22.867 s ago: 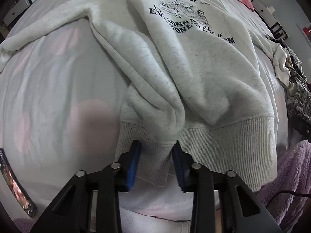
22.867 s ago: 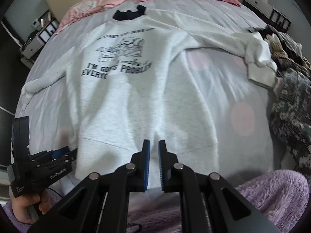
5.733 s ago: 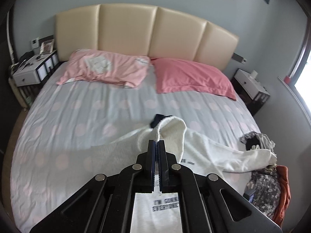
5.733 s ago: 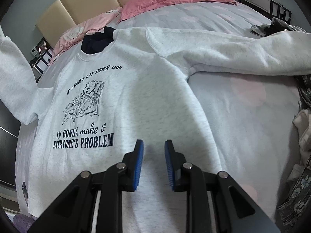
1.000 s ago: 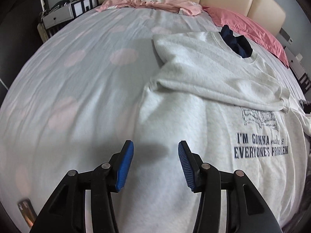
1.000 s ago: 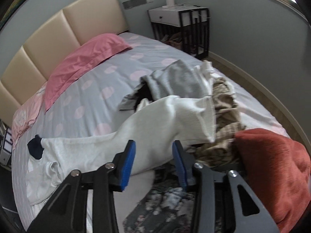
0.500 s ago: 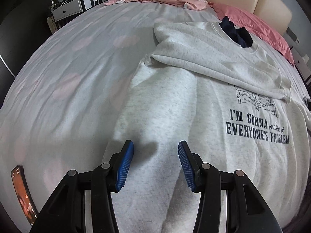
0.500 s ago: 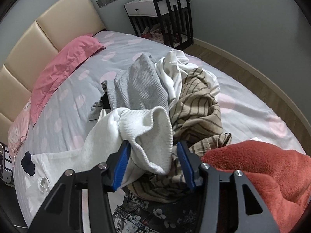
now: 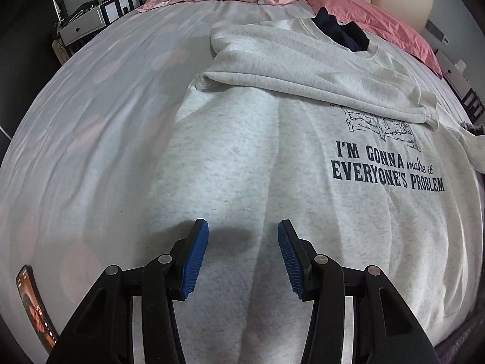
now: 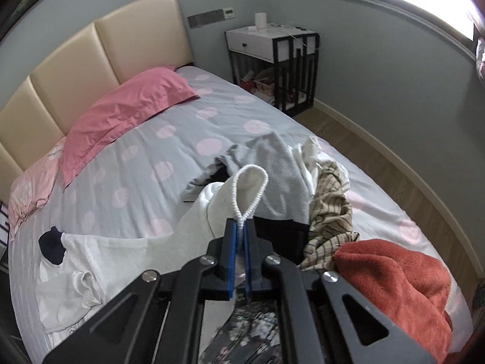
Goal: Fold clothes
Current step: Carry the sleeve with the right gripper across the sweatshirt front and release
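Observation:
A light grey sweatshirt (image 9: 272,163) with dark printed lettering lies flat on the bed. One sleeve (image 9: 318,79) is folded across its chest. My left gripper (image 9: 241,227) hovers open just above the sweatshirt's lower left part, nothing between its blue pads. In the right wrist view my right gripper (image 10: 240,227) is shut on the ribbed cuff (image 10: 250,186) of the other sleeve, lifted off the bed so that the cuff loops above the jaws. The sleeve (image 10: 194,230) trails down left toward the sweatshirt body (image 10: 69,279).
A pile of clothes (image 10: 306,179) lies on the bed's right side, with a rust-red fleece (image 10: 394,285) nearer me. Pink pillows (image 10: 121,112) line the headboard. A dark garment (image 9: 342,33) sits at the collar. A phone (image 9: 35,306) lies at the bed's near left. A nightstand (image 10: 272,57) stands beside the bed.
My right gripper closed on the sleeve cuff and lifted it up from the clothes pile. My left gripper drifted a little over the sweatshirt's body and stayed open.

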`<action>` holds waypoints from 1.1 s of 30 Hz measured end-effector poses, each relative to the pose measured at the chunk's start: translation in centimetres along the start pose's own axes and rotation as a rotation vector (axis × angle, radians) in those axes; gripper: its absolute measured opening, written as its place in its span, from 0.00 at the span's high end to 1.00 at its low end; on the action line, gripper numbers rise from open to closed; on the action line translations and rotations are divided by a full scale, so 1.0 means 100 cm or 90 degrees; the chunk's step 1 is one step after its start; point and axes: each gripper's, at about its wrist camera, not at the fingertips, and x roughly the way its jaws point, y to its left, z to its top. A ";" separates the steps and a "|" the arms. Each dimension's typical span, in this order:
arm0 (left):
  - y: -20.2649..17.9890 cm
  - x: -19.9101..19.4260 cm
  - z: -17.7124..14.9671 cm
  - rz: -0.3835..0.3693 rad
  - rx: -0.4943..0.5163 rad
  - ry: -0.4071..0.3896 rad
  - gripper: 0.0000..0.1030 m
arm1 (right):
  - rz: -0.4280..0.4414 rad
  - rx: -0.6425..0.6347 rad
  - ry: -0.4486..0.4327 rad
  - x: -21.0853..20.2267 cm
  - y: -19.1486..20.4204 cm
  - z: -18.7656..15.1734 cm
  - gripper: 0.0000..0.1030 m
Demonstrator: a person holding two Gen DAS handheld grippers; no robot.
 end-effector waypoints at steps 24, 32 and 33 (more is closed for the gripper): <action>0.092 0.023 0.037 0.001 -0.036 0.024 0.52 | 0.296 -0.332 -0.051 -0.147 0.481 -0.045 0.96; 0.088 0.028 0.046 0.003 -0.032 0.017 0.52 | 0.336 -0.390 0.021 -0.099 0.547 -0.119 0.96; 0.088 0.028 0.046 0.002 -0.031 0.018 0.52 | 0.341 -0.387 0.036 -0.087 0.551 -0.128 0.96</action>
